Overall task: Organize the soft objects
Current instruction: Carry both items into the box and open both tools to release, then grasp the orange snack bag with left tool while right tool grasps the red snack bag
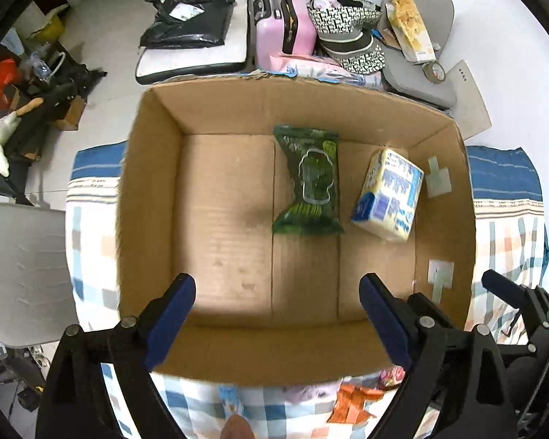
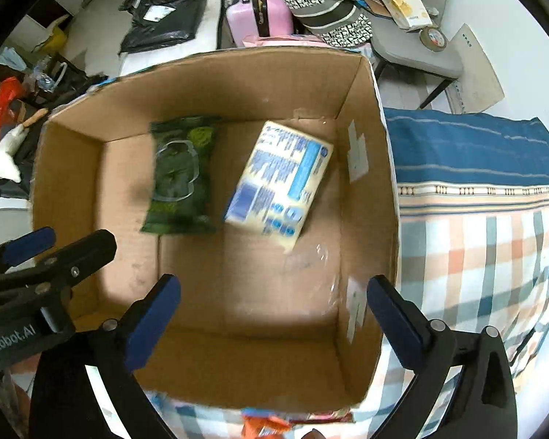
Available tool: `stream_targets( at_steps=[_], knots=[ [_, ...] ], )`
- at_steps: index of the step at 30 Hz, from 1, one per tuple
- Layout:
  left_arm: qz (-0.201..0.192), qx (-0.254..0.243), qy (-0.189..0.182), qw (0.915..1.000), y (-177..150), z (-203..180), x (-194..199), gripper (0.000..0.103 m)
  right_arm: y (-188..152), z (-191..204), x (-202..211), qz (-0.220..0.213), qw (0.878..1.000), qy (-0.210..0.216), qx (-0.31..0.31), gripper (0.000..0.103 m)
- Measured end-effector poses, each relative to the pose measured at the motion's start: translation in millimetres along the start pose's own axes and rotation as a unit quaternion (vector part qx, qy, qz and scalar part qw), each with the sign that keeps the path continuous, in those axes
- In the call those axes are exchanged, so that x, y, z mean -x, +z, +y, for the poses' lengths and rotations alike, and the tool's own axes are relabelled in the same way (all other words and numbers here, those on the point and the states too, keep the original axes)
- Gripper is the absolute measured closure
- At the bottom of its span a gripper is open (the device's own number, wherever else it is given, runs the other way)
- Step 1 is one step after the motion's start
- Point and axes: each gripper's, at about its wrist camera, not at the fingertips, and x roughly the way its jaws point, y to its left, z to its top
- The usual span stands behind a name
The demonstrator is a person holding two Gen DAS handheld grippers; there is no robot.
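Both my left claw [image 1: 276, 314] and right claw [image 2: 274, 314] hang wide apart, empty, over the cardboard box [image 1: 153, 168], where the green wipes pack [image 1: 307, 183] and yellow-blue tissue pack [image 1: 388, 197] lie side by side: light, squashy, probably slick film, so I'd pinch across the middle.
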Motion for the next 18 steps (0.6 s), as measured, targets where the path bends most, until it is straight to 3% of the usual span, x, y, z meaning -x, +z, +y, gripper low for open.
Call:
stream_targets(
  at_steps=[18],
  knots=[
    [-0.091, 0.017, 0.004, 0.9957, -95, 6, 95, 0.011, -99, 20, 91, -0.055, 0.998, -0.006, 0.030, 0.000]
  ],
)
